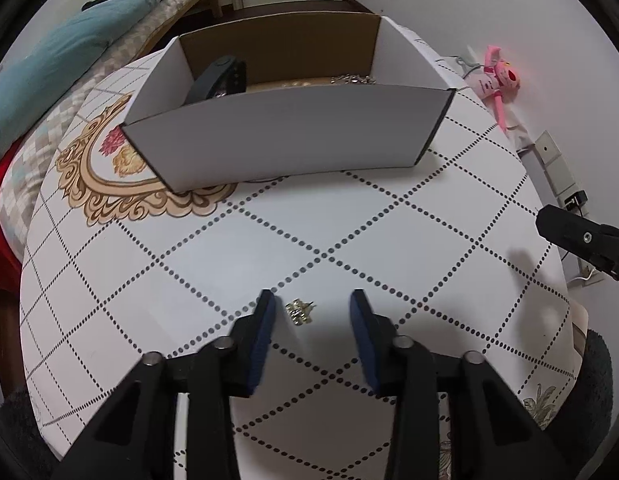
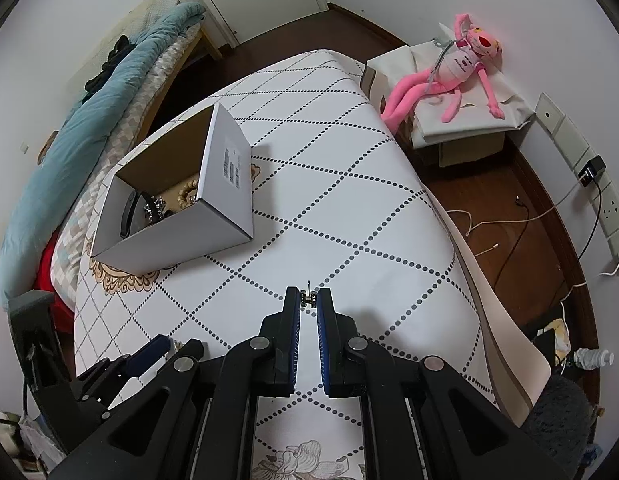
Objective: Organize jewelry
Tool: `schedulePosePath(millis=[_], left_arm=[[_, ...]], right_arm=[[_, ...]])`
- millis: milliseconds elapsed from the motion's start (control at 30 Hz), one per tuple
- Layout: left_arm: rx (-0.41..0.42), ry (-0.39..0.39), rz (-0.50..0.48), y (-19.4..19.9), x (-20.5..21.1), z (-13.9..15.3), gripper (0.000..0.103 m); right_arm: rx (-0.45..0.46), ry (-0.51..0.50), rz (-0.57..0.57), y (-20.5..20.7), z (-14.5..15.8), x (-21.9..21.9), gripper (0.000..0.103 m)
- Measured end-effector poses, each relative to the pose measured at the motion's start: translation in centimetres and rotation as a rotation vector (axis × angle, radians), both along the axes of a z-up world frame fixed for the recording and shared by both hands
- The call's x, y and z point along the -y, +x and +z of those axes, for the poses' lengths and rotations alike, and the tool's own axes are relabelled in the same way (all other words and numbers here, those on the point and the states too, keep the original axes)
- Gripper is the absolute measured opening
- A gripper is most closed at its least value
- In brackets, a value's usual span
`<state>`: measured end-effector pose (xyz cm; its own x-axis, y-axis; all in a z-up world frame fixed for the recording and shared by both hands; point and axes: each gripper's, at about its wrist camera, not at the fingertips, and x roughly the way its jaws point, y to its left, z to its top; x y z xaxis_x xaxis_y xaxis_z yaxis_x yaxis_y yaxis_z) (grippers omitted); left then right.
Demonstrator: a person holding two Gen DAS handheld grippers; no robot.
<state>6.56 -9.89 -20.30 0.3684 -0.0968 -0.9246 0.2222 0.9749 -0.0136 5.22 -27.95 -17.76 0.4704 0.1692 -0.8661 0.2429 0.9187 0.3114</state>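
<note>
From the left wrist camera we look forward and down along the left gripper (image 1: pixel 312 306), low and close over the table (image 1: pixel 449 240), facing the near long wall of the white cardboard box (image 1: pixel 285 132). From the right wrist camera we look along the right gripper (image 2: pixel 308 300) from higher and further back, to the right of the box (image 2: pixel 229 184), whose short labelled end faces us. Both views share the box, the dotted tablecloth in front of it, the bed (image 1: pixel 69 40) to the left of it and the pink plush toy (image 2: pixel 453 76) to its right.
</note>
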Motion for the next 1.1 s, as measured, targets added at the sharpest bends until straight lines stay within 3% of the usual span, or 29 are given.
schedulePosePath(millis=[67,267,433,567,700,833,1000,1100], left_arm=[[0.009,0.008,-0.021,0.0,0.3,0.0,0.01],[0.029,-0.013,-0.043,-0.2,0.0,0.7,0.001],[0.042,-0.071,-0.031,0.2,-1.0,3.0,0.001],[0.081,-0.152,-0.001,1.4,-2.8,7.3,0.001],[0.129,-0.212,0.025,4.1,-4.6,11.8,0.001],[0.165,-0.235,0.046,7.4,-5.5,14.5,0.001],[0.115,-0.278,0.041,7.6,-6.5,14.3,0.003],[0.029,-0.234,0.023,5.6,-6.0,11.9,0.014]], right_arm=[[0.001,0.0,-0.002,0.0,0.0,0.1,0.009],[0.018,0.003,-0.007,0.1,0.6,0.2,0.009],[0.044,0.016,0.009,0.7,2.1,-0.2,0.009],[0.1,0.024,0.034,1.9,5.0,-1.0,0.009],[0.164,0.025,0.073,4.2,8.3,-2.3,0.009],[0.193,0.01,0.13,7.7,10.5,-4.3,0.009],[0.196,0.006,0.173,9.4,11.5,-5.8,0.009],[0.174,-0.006,0.181,8.1,10.8,-5.7,0.009]])
